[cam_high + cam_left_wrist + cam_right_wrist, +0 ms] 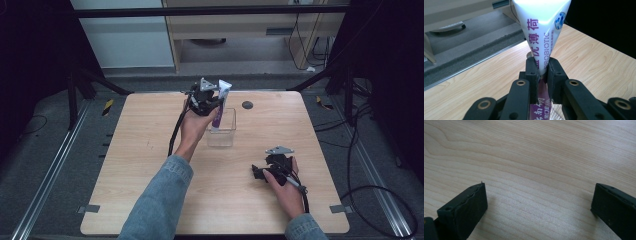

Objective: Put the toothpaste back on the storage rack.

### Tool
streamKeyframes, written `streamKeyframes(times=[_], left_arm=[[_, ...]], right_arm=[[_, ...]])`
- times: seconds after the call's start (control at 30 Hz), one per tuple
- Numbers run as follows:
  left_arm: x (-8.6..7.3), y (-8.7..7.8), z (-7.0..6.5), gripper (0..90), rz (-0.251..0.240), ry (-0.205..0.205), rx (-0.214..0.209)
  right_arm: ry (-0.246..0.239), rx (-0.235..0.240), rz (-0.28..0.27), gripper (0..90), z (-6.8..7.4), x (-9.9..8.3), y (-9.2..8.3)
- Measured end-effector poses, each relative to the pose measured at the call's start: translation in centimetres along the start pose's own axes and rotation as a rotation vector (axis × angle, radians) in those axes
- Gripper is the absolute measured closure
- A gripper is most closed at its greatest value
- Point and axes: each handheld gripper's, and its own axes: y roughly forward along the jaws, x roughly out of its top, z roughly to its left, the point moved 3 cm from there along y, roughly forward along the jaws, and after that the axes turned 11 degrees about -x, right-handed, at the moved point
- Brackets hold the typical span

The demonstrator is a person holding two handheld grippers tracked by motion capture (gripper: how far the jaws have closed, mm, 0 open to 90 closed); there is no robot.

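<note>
The left gripper (212, 102) holds a tube (541, 37) upright, jaws clamped on its middle. The tube is white toward its flat crimped end, which points up, and purple below. Its lower end sits over a clear box (221, 132) standing near the centre of the counter (150, 190); whether it touches the box floor is unclear from the high view. The right gripper (262, 172) rests low at the counter's near right, well apart from the box, jaws wide and holding nothing. A dark round disc (247, 105) lies beyond the box.
</note>
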Motion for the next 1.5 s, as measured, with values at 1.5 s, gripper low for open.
streamKeyframes(times=[1.5], left_arm=[[-3.3, 1.7, -0.7, 80.2, 0.064, 0.028, -0.018]], right_arm=[[0.001, -0.002, 0.000, 0.6, 0.0, 0.0, 0.0]])
